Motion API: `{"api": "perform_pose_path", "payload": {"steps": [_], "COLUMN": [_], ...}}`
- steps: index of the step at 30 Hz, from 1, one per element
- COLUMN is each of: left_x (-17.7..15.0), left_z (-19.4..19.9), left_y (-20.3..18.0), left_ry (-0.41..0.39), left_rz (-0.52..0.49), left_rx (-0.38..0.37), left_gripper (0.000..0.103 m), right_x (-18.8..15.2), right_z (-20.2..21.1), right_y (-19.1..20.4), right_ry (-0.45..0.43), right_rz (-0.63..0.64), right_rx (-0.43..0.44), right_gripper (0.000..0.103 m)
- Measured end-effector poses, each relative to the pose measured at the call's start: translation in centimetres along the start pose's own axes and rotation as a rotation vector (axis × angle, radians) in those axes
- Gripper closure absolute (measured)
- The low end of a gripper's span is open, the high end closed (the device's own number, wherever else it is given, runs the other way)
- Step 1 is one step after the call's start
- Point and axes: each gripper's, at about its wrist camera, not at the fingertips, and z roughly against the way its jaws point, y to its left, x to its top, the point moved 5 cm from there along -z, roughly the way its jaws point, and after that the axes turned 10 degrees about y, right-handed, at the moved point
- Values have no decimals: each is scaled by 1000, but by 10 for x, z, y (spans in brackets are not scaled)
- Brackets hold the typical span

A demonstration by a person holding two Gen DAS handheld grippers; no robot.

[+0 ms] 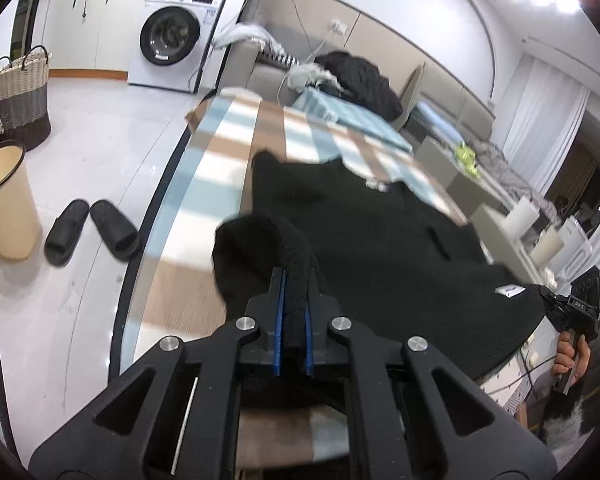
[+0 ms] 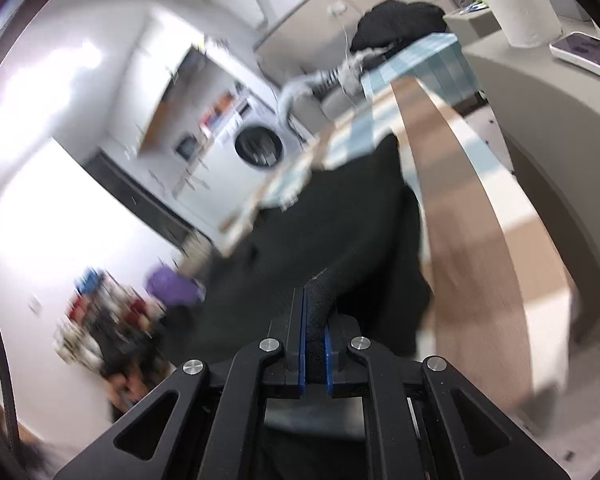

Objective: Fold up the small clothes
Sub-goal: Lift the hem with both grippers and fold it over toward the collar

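Both the left gripper [image 1: 295, 280] and the right gripper [image 2: 315, 292] are clamped on the black garment's [image 1: 380, 232] near edge; carry both corners evenly toward the far edge, keeping the hem taut over the table [image 1: 204, 152].

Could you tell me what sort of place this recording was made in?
Most likely a lived-in home, an open laundry and living area. A front-loading washing machine stands by a woven laundry basket, black slippers lie on the tiled floor, and a sofa holds piled clothes.
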Motion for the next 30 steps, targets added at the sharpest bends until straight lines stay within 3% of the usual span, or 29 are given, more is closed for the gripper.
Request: {"api": "perform_pose_path", "payload": {"steps": [5, 10, 17, 19, 20, 21, 22, 25, 30], "left_x": [38, 79, 112, 113, 112, 110, 106, 92, 64], "left_z": [-11, -32, -78, -93, -100, -104, -105, -98, -80], "left_y": [1, 16, 39, 46, 49, 52, 55, 57, 50], "left_ry": [-42, -75, -65, -38, -15, -1, 7, 3, 39], "left_rz": [30, 116, 199, 225, 239, 249, 258, 255, 190], "left_rx": [-10, -4, 31, 50, 67, 83, 95, 123, 164], "left_gripper": [98, 98, 98, 96, 94, 86, 73, 50, 41], "right_x": [50, 97, 121, 122, 123, 122, 118, 108, 62], "right_z": [-10, -35, -69, -79, -82, -83, -81, -72, -61], "right_y": [6, -1, -16, -24, -29, -33, -36, -40, -41], "right_ry": [-89, -134, -112, -95, -86, -76, -81, -65, 68], "right_rz": [-24, -72, -109, -131, -139, -147, -157, -142, -24], "right_rx": [26, -61, -187, -203, -225, -252, -265, -264, -349], "right_gripper": [97, 97, 97, 85, 78, 60, 51, 50, 50]}}
